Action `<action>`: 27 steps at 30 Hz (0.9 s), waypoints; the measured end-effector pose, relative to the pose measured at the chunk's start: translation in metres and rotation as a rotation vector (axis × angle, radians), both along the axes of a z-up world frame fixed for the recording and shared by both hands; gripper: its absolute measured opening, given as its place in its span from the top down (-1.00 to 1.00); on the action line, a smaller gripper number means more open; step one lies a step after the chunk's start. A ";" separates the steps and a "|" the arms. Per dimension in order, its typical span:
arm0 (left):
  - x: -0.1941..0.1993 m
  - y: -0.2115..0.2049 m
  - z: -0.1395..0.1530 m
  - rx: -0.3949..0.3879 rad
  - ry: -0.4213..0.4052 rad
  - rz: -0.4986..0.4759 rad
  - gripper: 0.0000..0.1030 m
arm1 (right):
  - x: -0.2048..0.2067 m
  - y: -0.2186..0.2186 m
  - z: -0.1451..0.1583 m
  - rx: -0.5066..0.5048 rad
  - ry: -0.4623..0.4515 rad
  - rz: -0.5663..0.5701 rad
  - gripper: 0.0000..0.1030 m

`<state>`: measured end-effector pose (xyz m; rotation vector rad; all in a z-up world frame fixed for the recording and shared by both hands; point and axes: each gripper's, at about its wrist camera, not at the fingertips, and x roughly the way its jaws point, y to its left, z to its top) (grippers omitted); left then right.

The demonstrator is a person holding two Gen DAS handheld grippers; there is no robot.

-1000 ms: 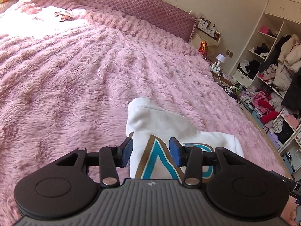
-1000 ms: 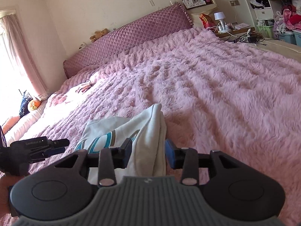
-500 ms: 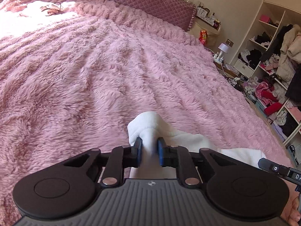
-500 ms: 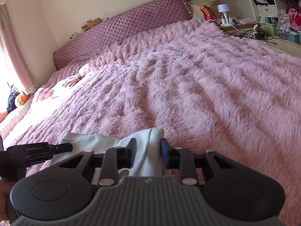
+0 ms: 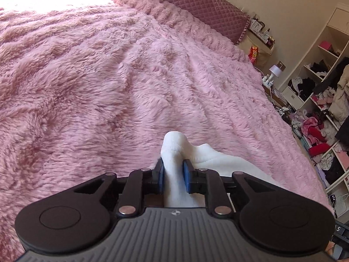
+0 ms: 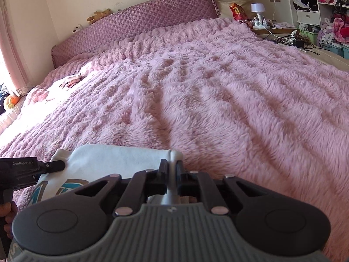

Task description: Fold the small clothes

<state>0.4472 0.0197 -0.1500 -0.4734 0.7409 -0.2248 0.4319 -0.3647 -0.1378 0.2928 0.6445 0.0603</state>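
On pink blanket (image 5: 109,87), both tongs (image 5: 173,173) (image 6: 171,170) pinch white garment (image 6: 113,157).

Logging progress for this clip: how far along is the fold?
Done: both grippers have a grip. The left gripper and right gripper each pinch a corner of the white top on the pink blanket. Left: carrying that edge over; no finished fold shows yet.
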 end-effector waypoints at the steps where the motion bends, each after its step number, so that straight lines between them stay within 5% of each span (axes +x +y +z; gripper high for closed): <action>1: 0.001 0.004 0.000 -0.022 0.013 0.002 0.45 | 0.000 -0.001 0.001 0.000 0.003 -0.004 0.78; 3: -0.004 0.012 0.006 -0.054 0.011 -0.001 0.45 | -0.004 -0.004 0.007 0.007 -0.006 -0.010 0.55; 8: -0.045 0.036 0.041 -0.044 -0.074 -0.036 0.43 | -0.051 -0.010 0.040 0.050 -0.086 0.053 0.49; 14: -0.171 0.057 0.065 0.091 -0.175 -0.134 0.30 | -0.163 -0.008 0.056 0.055 -0.140 0.131 0.24; 19: -0.258 0.038 0.050 0.218 -0.100 -0.172 0.26 | -0.243 0.038 0.053 -0.115 -0.202 0.255 0.09; 27: -0.289 -0.004 0.033 0.180 -0.060 -0.200 0.24 | -0.296 0.149 0.031 -0.514 -0.330 0.520 0.10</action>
